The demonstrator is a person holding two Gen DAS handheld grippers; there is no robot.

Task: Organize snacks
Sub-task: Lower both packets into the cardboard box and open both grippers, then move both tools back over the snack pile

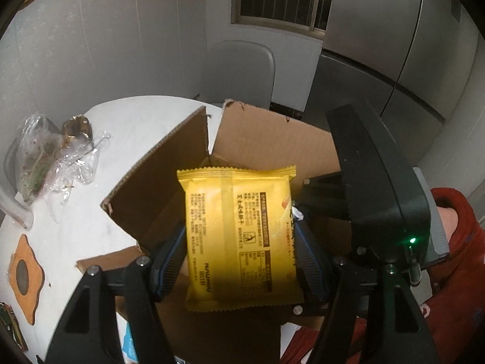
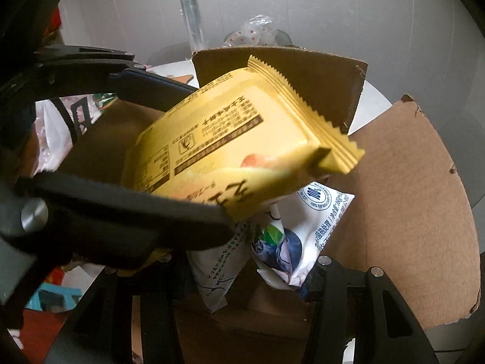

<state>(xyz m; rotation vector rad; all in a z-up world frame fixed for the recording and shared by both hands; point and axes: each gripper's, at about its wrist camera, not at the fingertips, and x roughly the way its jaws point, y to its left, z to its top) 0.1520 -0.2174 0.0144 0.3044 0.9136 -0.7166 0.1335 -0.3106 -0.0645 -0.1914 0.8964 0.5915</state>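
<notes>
Yellow snack packet (image 2: 230, 139) across white pouches (image 2: 291, 242), gripper grasp unclear.

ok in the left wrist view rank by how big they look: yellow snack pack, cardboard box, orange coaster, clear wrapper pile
1. cardboard box
2. yellow snack pack, though it is nearest the camera, so enlarged
3. clear wrapper pile
4. orange coaster, looking close to the wrapper pile, so that order is unsure
</notes>
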